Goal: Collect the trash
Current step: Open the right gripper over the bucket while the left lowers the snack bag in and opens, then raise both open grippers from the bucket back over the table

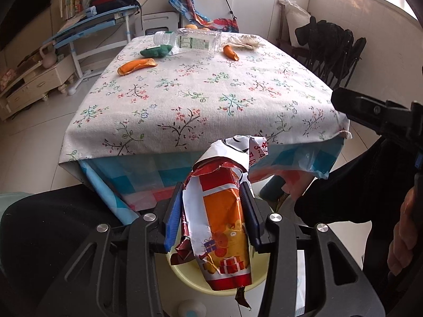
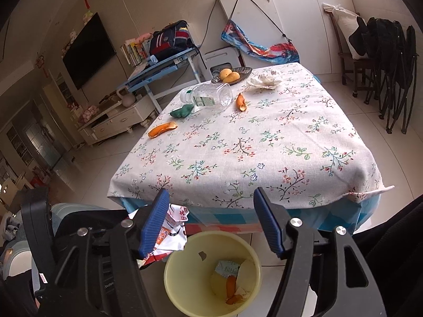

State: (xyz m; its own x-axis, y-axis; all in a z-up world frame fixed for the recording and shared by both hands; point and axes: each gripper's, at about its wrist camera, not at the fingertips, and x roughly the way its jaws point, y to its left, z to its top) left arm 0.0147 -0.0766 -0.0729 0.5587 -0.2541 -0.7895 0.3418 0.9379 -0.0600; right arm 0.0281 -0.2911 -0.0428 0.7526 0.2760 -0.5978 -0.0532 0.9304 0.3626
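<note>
Yellow bin (image 2: 211, 272) on floor just near of table edge, low centre in right wrist view. Inside: orange peel piece (image 2: 232, 288), pale green-printed paper scrap (image 2: 227, 265), whitish scraps beside it. Bin wall bare otherwise, one small dark fleck on far inner wall.

Wicker fruit basket (image 2: 244, 70) at far end of table (image 2: 264, 145), holding yellow-orange fruit (image 2: 228, 75).

Left gripper (image 1: 214, 214) clamped on crumpled snack wrapper (image 1: 224, 227), blue pads pressing both sides. Wrapper orange, red and white, hanging directly above the bin rim (image 1: 185, 274), lower end over the opening. Same wrapper seen in right view at left, beside bin (image 2: 171, 233), partly hidden behind right gripper's left finger.

Right gripper (image 2: 211, 224) jaws apart, nothing between them. Aimed down over bin and near table edge. Seen in left view as black body at right edge (image 1: 370, 111), person's hand (image 1: 404, 235) gripping below it.

Still on floral tablecloth, far half: clear plastic bottle (image 2: 211, 97) lying on side, green soft item (image 2: 182, 111) touching its neck end, long orange peel (image 2: 161, 130) near left edge, smaller orange peel (image 2: 241, 103) right of bottle, crumpled white tissue (image 2: 264, 82) far centre beside basket.
</note>
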